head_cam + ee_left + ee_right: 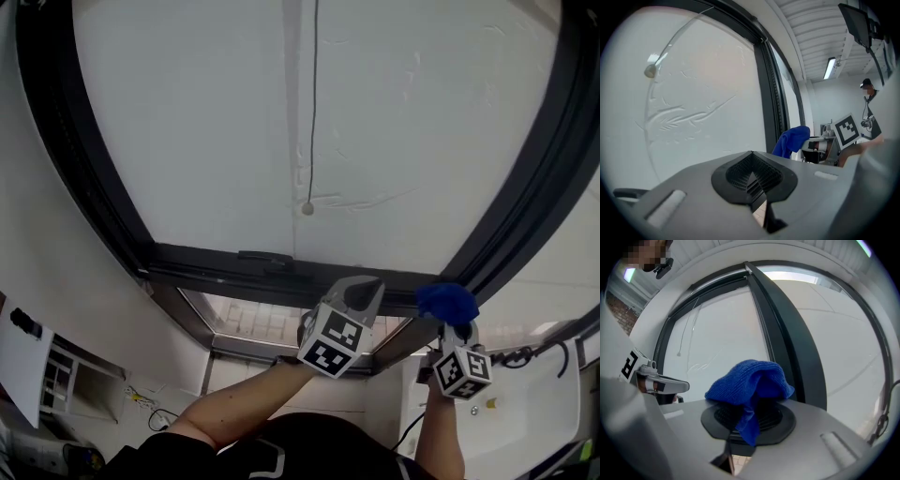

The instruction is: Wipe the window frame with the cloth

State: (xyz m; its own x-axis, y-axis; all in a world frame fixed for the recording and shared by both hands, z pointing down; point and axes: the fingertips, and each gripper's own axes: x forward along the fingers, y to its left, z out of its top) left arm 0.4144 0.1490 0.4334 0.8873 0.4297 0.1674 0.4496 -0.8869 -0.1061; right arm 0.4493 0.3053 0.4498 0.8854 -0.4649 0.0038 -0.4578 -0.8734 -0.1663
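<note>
Blue cloth [446, 302], pinched by the right gripper [749, 420], seems to touch the window frame [234, 267] at its corner; most wiping is likely left. The left gripper [752, 176] is pressed together, empty.

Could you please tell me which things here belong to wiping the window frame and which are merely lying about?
In the job:
- cloth, clamped in the right gripper
- window frame

Just about:
- left gripper, shut with nothing in it
- cord hanging in front of the pane
</note>
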